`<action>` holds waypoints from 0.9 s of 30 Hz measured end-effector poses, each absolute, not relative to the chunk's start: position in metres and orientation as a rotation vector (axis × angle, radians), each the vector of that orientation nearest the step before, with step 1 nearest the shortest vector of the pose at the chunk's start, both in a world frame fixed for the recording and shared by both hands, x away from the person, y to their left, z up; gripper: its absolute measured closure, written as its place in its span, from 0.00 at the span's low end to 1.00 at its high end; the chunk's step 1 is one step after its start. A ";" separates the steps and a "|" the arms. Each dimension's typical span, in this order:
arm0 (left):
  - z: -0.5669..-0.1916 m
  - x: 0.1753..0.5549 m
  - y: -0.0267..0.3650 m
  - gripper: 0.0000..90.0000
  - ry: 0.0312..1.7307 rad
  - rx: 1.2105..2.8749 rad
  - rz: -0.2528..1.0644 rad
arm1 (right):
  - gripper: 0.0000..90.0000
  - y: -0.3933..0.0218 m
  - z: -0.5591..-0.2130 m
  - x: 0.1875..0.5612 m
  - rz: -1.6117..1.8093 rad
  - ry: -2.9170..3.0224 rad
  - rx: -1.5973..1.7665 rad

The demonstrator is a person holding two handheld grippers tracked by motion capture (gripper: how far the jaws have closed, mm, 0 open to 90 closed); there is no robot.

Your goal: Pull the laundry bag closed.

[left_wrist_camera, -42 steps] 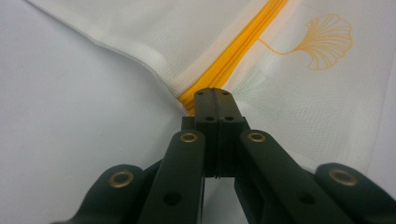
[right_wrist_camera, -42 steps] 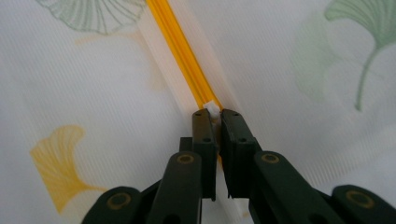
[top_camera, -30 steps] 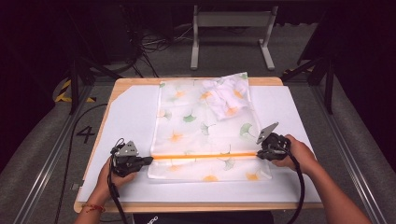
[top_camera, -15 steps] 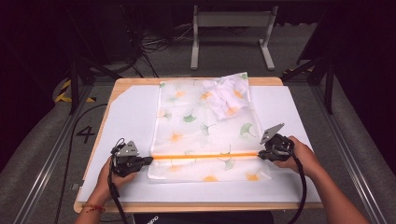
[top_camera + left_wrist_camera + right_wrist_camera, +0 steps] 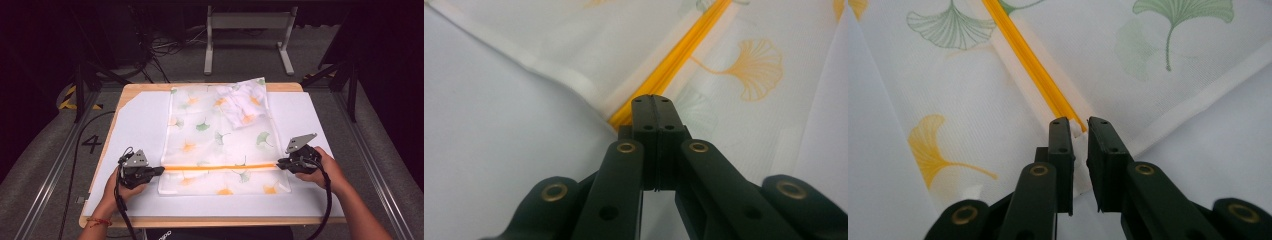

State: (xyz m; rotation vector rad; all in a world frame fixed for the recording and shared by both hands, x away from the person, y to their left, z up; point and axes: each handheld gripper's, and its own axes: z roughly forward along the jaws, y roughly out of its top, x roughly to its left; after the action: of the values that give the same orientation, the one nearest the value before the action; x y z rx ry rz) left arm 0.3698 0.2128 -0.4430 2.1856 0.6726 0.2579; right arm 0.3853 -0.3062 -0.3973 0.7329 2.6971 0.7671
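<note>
While a person's two hands rest on a white mat (image 5: 135, 125) over a wooden table (image 5: 200, 220), a sheer bag printed with ginkgo leaves (image 5: 220, 145) lies flat at the centre, seen from the high view. An orange zipper strip (image 5: 220, 167) crosses its near part, the left gripper (image 5: 159, 170) at one end and the right gripper (image 5: 280, 163) at the other. A bundle of white cloth (image 5: 242, 102) sits inside the bag's far corner.

Along the left gripper view, the jaws are pressed together on the strip's end at the bag's hemmed edge.

Along the right gripper view, the jaws have just been opening; a narrow gap stands between them, with the white end of the strip lying in it.
</note>
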 end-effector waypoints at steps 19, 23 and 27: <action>-0.432 0.357 0.236 0.66 0.698 2.122 0.468 | 0.59 -0.342 -0.391 0.358 0.919 2.394 0.822; -0.438 0.353 0.243 0.47 0.738 2.088 0.488 | 0.47 -0.353 -0.397 0.353 0.950 2.339 0.862; -0.443 0.350 0.255 0.31 0.807 2.041 0.494 | 0.37 -0.363 -0.404 0.347 0.987 2.295 0.908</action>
State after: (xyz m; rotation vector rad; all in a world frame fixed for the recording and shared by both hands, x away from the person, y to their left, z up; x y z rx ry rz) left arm 0.3496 0.2552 -0.4428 2.0410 0.8069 0.4938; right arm 0.3471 -0.3627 -0.4039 0.9085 2.2946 0.9867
